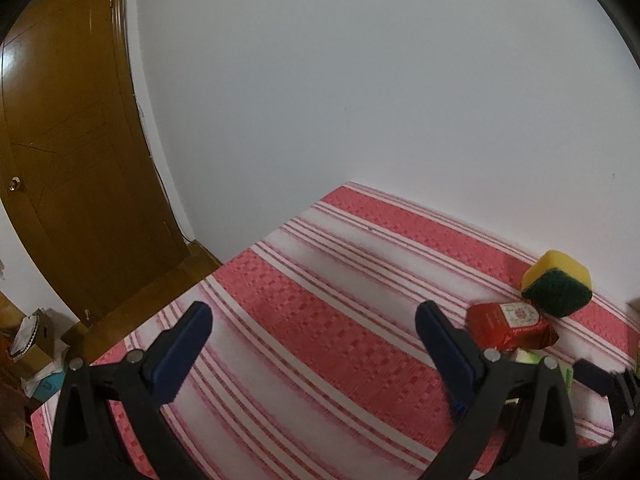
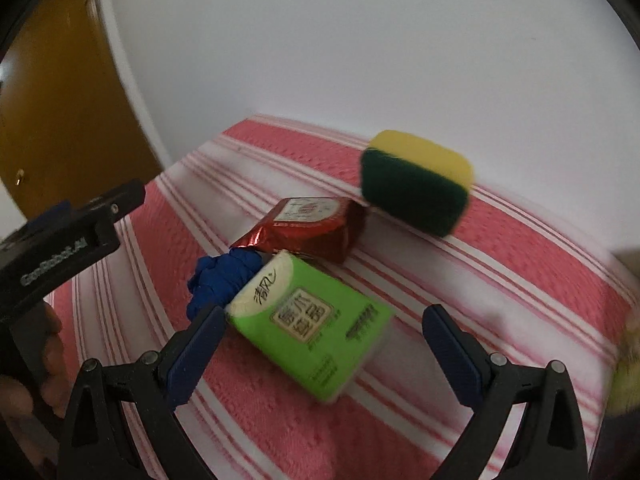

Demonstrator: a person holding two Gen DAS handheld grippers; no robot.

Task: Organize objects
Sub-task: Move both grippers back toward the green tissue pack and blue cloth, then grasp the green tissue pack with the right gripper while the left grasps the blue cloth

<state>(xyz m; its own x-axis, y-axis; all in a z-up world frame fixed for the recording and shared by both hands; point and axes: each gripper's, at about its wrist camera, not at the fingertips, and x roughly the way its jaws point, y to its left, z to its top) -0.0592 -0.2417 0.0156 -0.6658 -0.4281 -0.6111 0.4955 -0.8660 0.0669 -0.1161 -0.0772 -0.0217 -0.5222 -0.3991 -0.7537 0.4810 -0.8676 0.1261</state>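
Note:
On the red-and-white striped cloth point(image 2: 500, 272) lies a green tissue pack point(image 2: 312, 322), just ahead of my open right gripper point(image 2: 322, 338), partly between its fingers and untouched. Behind the pack sit a crumpled blue cloth point(image 2: 220, 280), a red foil packet point(image 2: 316, 228) and a yellow-and-green sponge point(image 2: 416, 184) by the wall. My left gripper point(image 1: 314, 330) is open over bare striped cloth point(image 1: 300, 320). To its right in that view are the red foil packet point(image 1: 510, 326) and the sponge point(image 1: 558, 288). The left gripper's black body point(image 2: 60, 240) shows at the left of the right wrist view.
A white wall point(image 1: 360, 80) backs the cloth-covered surface. A brown wooden door point(image 1: 72, 160) stands to the left, with cardboard boxes and clutter point(image 1: 36, 344) on the floor below it. A blurred yellowish object point(image 2: 626, 380) sits at the right edge of the right wrist view.

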